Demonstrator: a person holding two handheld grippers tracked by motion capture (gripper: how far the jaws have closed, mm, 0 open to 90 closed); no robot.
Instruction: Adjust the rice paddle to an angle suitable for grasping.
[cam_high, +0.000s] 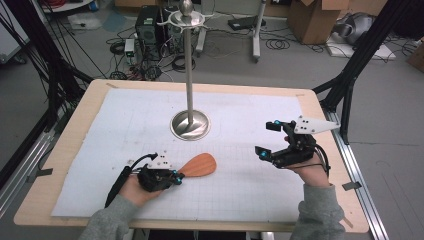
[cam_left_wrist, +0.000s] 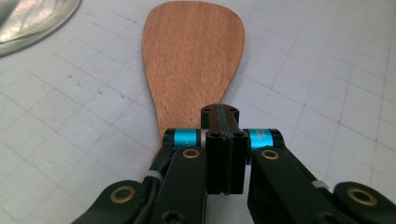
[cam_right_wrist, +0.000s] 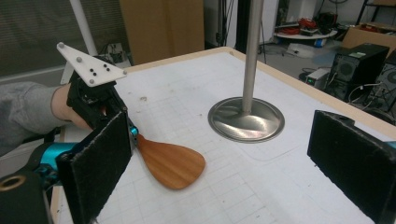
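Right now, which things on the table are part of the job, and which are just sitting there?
Part of the job:
- flat brown wooden spatula, its handle pinched in the left tongs
- left tongs, shut on it
- right tongs, open, holding nothing

Just sitting there:
- tall shiny metal stand with a round base
- white gridded mat covering the wooden table

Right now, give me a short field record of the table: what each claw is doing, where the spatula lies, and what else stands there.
left claw: shut on the handle of the flat reddish-brown wooden spatula
right claw: open, nothing between its jaws, apart from the spatula
spatula blade: flat on the white gridded mat, pointing toward the right claw
stand: tall silver metal pole with round base, behind the spatula
table: light wooden top under the mat
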